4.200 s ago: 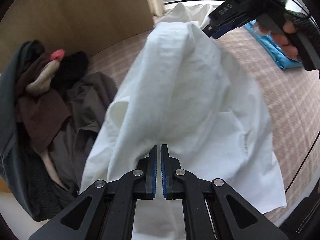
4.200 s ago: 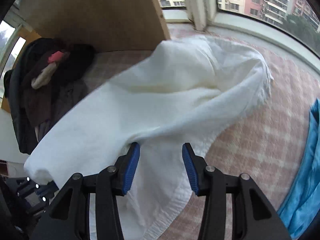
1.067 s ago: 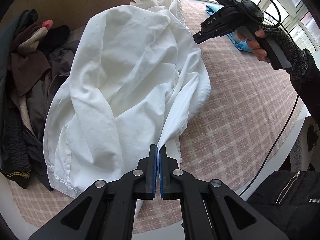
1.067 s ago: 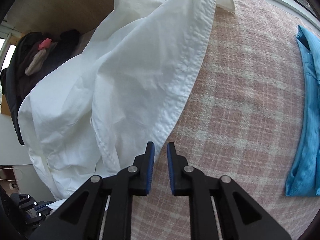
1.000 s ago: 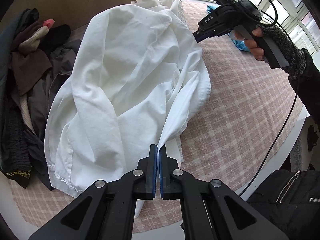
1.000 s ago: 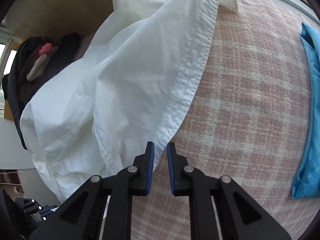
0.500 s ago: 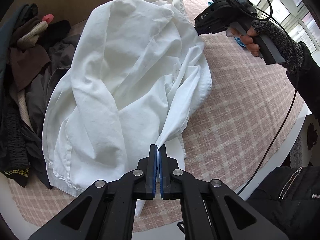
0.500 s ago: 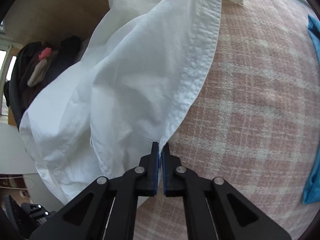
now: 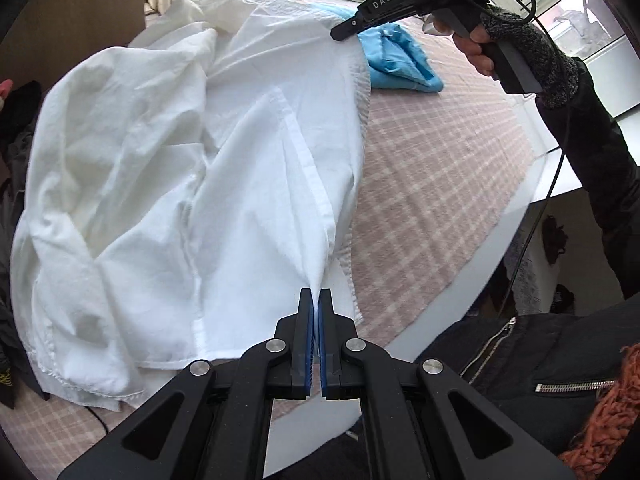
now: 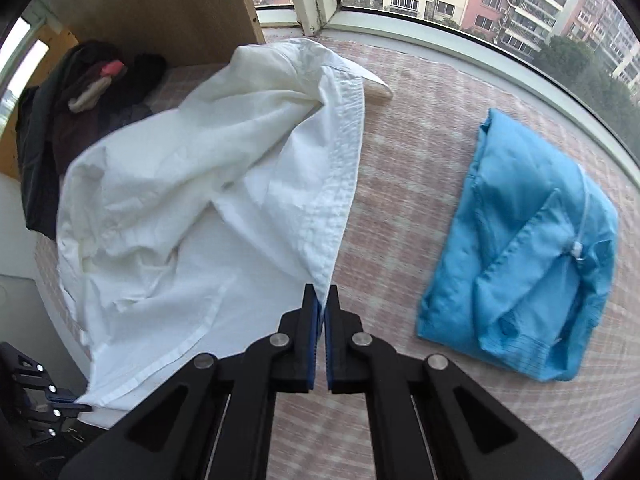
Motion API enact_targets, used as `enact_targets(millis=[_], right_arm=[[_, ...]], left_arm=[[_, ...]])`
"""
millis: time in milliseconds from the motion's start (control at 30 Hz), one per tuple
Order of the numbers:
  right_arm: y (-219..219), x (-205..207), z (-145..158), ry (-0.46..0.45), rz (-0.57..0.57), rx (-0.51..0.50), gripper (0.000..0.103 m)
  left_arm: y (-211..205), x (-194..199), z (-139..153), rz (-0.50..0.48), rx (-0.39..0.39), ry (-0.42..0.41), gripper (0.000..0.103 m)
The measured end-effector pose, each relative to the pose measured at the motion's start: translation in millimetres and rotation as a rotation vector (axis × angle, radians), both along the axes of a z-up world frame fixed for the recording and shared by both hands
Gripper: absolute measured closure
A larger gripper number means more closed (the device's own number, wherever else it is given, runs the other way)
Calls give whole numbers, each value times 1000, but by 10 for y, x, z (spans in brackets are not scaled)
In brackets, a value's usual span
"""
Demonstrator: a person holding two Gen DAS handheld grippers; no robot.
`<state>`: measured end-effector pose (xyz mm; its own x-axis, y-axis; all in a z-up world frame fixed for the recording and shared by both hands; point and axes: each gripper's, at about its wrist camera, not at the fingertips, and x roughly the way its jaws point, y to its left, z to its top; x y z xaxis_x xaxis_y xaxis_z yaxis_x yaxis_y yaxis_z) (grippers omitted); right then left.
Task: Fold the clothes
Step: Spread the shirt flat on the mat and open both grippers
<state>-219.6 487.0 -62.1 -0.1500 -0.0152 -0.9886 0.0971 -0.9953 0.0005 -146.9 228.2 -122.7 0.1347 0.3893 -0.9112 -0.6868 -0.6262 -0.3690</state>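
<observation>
Dark heap of clothes (image 10: 80,112) at far left by the wooden panel (image 10: 152,8). Next, white shirt (image 9: 168,184) spread crumpled over the pink checked cloth (image 9: 432,168), lifted at two edges. Left gripper (image 9: 315,296) clamped on a shirt fold; right gripper (image 10: 321,296) pinched shut on the shirt's hem. Farther right, folded blue garment (image 10: 528,248) lying apart on the cloth.

Soft window daylight, fisheye edges, slight blur
</observation>
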Motion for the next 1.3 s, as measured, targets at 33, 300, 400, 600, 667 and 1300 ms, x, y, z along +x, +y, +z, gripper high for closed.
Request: enact_targets(millis=[33,300,400,600,667,1300], right_arm=[[-5,-29,-87,-15,9,31,100],[44,-183,-764,-105,-66,111,93],[58,-25,-481,3,-90,116,93],[-376,348,-574,26,-14,-73,78],[-450,560,-786,-18,-24,-106,78],[-770,1771,-1156,49,-179,-134,64]], left_arm=[[71,26,-93,-14,-11,-26,98],[-23,299,-415,-37,-121,-84,82],[-255,180,-236,38,-134,17,81],[-126,273,-382,8,-123,31,81],[-23,355,-462,-22,-123,31,81],[417,889,-761,-249,-156,118,80]])
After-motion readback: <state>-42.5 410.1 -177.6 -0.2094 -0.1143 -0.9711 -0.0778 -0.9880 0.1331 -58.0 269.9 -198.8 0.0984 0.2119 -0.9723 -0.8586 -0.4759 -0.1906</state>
